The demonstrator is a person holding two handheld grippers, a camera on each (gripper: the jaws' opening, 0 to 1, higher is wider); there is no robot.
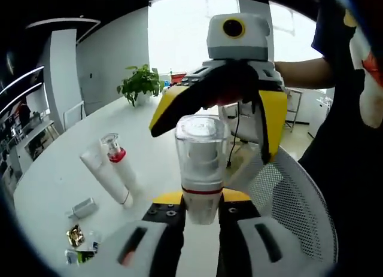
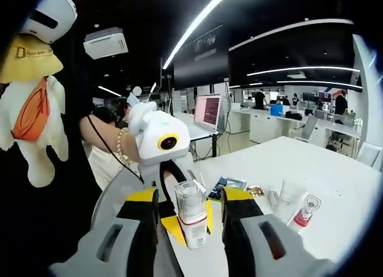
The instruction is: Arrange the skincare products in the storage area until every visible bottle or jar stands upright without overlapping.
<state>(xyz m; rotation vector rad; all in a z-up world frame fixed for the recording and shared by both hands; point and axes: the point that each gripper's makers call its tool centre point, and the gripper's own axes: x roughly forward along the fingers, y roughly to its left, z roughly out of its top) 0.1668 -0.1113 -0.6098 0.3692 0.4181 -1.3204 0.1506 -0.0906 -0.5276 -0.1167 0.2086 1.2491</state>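
In the middle of the left gripper view, a clear-capped bottle (image 1: 201,169) with a red ring stands up between the two jaws of the left tool (image 1: 201,214). The jaws press on its white lower part, so that tool has hold of it. The right tool (image 1: 239,97) comes in from above, in the upper middle of the frame. Its yellow jaws are spread wide on both sides of the clear cap, and I see nothing in them.

In the right gripper view the same bottle (image 2: 190,220) sits low in the middle, between the spread jaws of the right tool (image 2: 190,211).

The white surface (image 1: 54,181) has lots of open room at the left of the left gripper view. There a white tube (image 1: 105,178) and a small pump bottle with a red collar (image 1: 116,163) lie close side by side. Small packets (image 1: 81,241) rest near the lower left edge. A mesh chair (image 1: 293,199) sits at the lower right, by the surface's edge. A green plant (image 1: 140,82) stands far back.
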